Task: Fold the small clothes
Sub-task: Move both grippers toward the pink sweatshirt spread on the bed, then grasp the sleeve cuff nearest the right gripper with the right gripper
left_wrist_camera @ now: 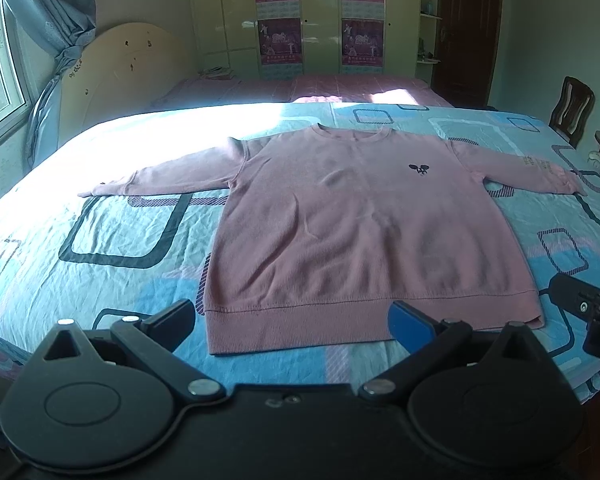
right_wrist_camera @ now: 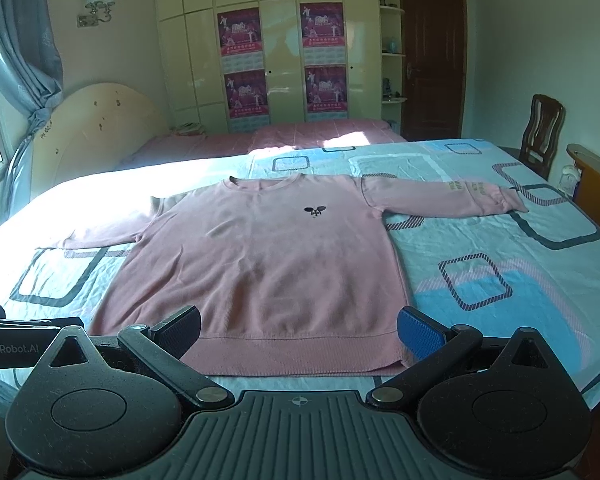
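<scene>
Spread flat, front up, on a patterned bed (left_wrist_camera: 100, 216), a pink sweatshirt (left_wrist_camera: 356, 232) lies unfolded, soft and limp, likely best pinched at a cuff or hem corner, while left gripper (left_wrist_camera: 296, 320) and right gripper (right_wrist_camera: 300, 328) hover wide apart, empty

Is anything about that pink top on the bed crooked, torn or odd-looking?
Nothing stands out. The pink sweatshirt lies flat and face up on the patterned bedsheet, both sleeves spread out, hem nearest the cameras. The sheet is slightly wrinkled. Both grippers, left and right, are open and empty.
</scene>
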Available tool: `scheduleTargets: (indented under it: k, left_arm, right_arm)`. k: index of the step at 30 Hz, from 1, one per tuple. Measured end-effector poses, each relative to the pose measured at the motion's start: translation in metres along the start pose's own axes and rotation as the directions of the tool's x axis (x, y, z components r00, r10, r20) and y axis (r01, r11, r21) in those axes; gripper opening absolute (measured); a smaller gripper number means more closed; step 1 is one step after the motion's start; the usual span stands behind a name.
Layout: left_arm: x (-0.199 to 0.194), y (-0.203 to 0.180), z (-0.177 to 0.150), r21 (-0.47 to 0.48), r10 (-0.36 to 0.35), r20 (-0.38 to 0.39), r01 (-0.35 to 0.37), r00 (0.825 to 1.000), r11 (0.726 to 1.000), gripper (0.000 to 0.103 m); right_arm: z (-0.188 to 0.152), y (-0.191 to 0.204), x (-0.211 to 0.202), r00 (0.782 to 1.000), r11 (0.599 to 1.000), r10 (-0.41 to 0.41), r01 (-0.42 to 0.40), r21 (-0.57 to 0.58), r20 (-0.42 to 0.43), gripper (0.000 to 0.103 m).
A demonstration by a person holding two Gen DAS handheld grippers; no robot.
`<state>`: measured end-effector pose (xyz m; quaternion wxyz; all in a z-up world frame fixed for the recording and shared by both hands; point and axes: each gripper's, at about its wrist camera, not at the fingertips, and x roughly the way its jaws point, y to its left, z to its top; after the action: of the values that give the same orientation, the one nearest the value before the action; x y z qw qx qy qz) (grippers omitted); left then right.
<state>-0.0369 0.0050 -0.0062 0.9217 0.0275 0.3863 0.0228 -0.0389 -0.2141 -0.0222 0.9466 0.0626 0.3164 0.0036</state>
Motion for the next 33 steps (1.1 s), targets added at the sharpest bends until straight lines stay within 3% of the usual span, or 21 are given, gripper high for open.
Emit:
scheduleTargets:
  k: [19, 33]
  left_arm:
    - [0.030, -0.002, 0.020, 0.009, 0.000, -0.010, 0.000, 1.000, 1.000, 0.103]
    - [0.086, -0.018, 0.056, 0.018, 0.014, -0.026, -0.014, 1.000, 1.000, 0.103]
  right_arm:
    - [0.016, -0.011, 0.029, 0.999, 0.999, -0.040, 0.040, 0.007, 0.004, 0.103]
    - [0.044, -0.043, 0.081, 0.996, 0.996, -0.092, 0.092, 0.000, 0.015, 0.103]
